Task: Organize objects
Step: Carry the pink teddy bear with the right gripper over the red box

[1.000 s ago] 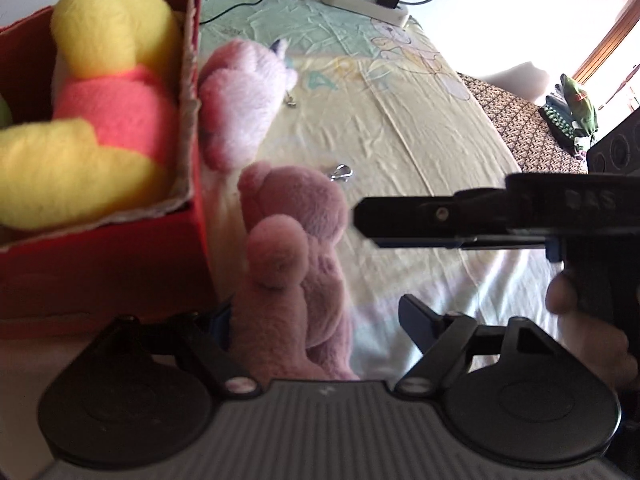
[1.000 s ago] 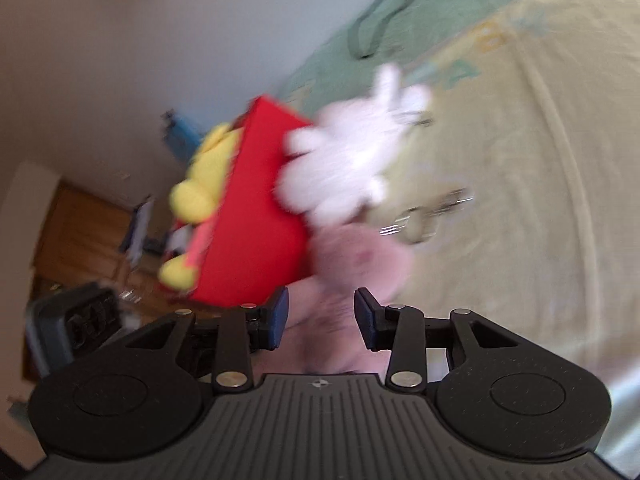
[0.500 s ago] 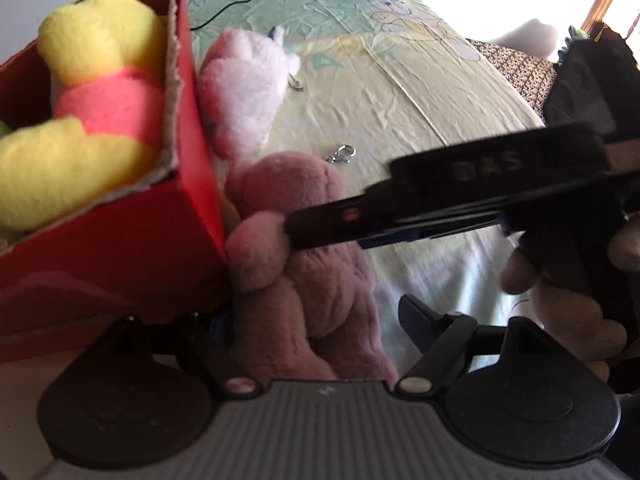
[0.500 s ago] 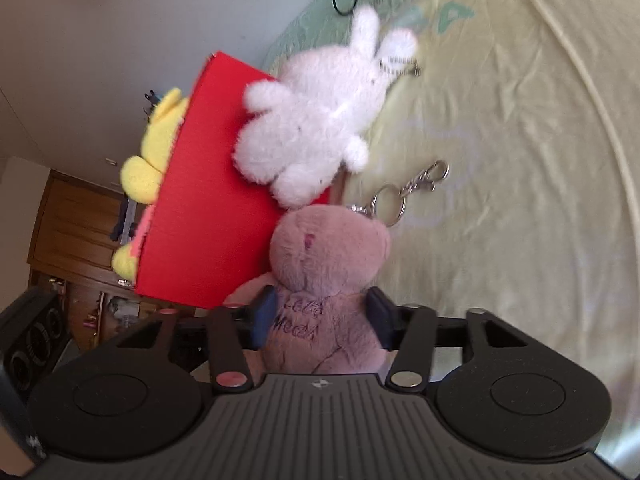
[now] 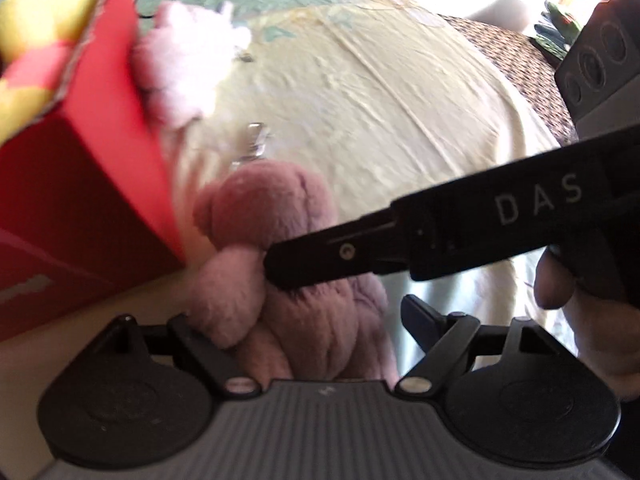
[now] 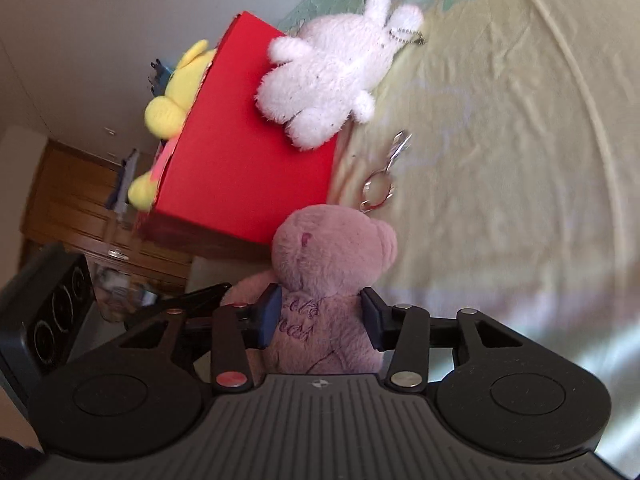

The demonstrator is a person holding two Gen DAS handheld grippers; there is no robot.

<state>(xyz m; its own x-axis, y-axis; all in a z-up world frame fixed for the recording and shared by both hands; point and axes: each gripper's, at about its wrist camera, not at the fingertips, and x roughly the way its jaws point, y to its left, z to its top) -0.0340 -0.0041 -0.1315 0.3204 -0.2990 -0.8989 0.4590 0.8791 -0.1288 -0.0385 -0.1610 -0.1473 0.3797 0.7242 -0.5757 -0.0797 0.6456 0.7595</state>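
Left wrist view: my left gripper (image 5: 316, 316) stands with its jaws spread wide. The mauve plush bear (image 5: 276, 248) sits between them, but only the right-hand finger (image 5: 424, 316) is clearly seen, and it stands apart from the fur; I cannot tell whether the other finger touches. The bear's long axis runs away from the camera, head at the far end. Its pile is short, dense and lumpy. My right gripper (image 5: 276, 264) enters from the right as a flat black bar lettered "DAS", its tip against the bear's near side. A red cardboard box (image 5: 92, 168) with a raw corrugated rim lies just to the left on a pale yellow bedsheet (image 5: 380, 92), creased and smooth. A yellow plush (image 5: 36, 20) with a red band sits inside the box. A pale pink plush rabbit (image 5: 184, 64) rests against the box wall. A metal keyring clasp (image 5: 254, 142) lies beyond the bear's head; this view is blurred.

Right wrist view: my right gripper (image 6: 320, 316) has its jaws partly closed on the bear (image 6: 328, 276), both pads pressing its torso below the head. The bear's head points away from me toward the keyring (image 6: 380, 184); purple embroidered script crosses its chest. The fluffy rabbit (image 6: 328, 76) leans on the red box (image 6: 248, 164), ears pointing away. The sheet (image 6: 500, 160) spreads to the right.
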